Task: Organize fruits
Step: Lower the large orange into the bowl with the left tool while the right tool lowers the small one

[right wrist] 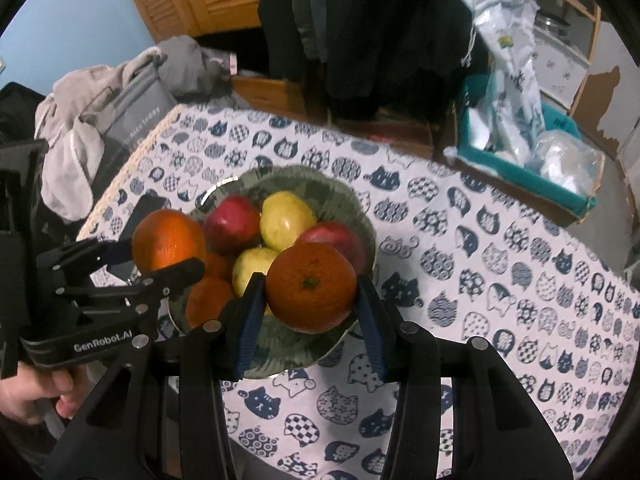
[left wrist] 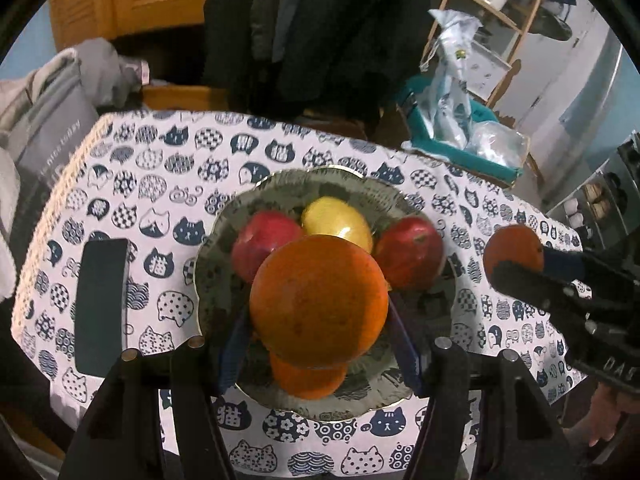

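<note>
A grey-green patterned plate sits mid-table and holds two red apples, a yellow fruit and an orange. My left gripper is shut on a big orange held above the plate's near side. My right gripper is shut on another orange, held over the plate's right part; it also shows in the left wrist view. The right wrist view shows the left gripper with its orange, two yellow fruits and small oranges.
A white tablecloth with cat prints covers the table. A dark phone-like slab lies left of the plate. A teal box with plastic bags stands at the back right. Grey clothes and a bag lie at the left edge.
</note>
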`<state>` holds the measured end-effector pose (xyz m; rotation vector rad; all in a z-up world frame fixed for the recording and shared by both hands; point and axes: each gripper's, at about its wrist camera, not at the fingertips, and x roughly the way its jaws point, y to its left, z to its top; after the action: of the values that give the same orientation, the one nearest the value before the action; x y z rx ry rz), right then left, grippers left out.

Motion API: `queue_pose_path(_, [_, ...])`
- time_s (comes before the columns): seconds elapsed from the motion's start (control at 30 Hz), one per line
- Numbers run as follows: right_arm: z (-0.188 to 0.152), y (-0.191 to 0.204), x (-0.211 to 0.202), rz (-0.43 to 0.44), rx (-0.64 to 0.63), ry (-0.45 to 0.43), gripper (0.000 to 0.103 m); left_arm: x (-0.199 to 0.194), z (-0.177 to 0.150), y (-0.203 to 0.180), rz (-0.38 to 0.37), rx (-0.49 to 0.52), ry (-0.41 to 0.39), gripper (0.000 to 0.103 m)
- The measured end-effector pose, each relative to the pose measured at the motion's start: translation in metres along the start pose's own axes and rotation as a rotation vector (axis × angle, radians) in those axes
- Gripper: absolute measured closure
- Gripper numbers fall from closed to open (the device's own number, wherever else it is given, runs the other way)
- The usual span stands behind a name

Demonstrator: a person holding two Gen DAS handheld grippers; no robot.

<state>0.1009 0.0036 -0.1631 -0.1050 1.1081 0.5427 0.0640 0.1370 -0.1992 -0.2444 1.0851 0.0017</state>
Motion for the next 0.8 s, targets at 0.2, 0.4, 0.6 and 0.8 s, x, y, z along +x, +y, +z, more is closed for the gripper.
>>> queue_pose_path(0.2, [-0.006,0.000,0.025,0.002,0.004,0.060,0.058,0.021,-0.003,0.007,0.000,-0.016,0.062,0.038])
queue_pose_path(0.4, [-0.011,0.001,0.044,0.015,0.011,0.104,0.058,0.031,-0.006,0.012,-0.005,-0.029,0.096,0.038])
queue_pose_path(0.6, [-0.012,0.003,0.056,0.039,0.007,0.138,0.058,0.033,-0.004,0.016,-0.017,-0.035,0.098,0.035])
queue_pose_path(0.8, [-0.010,0.003,0.055,0.059,0.021,0.133,0.048,0.029,-0.003,0.019,-0.013,-0.041,0.081,0.024])
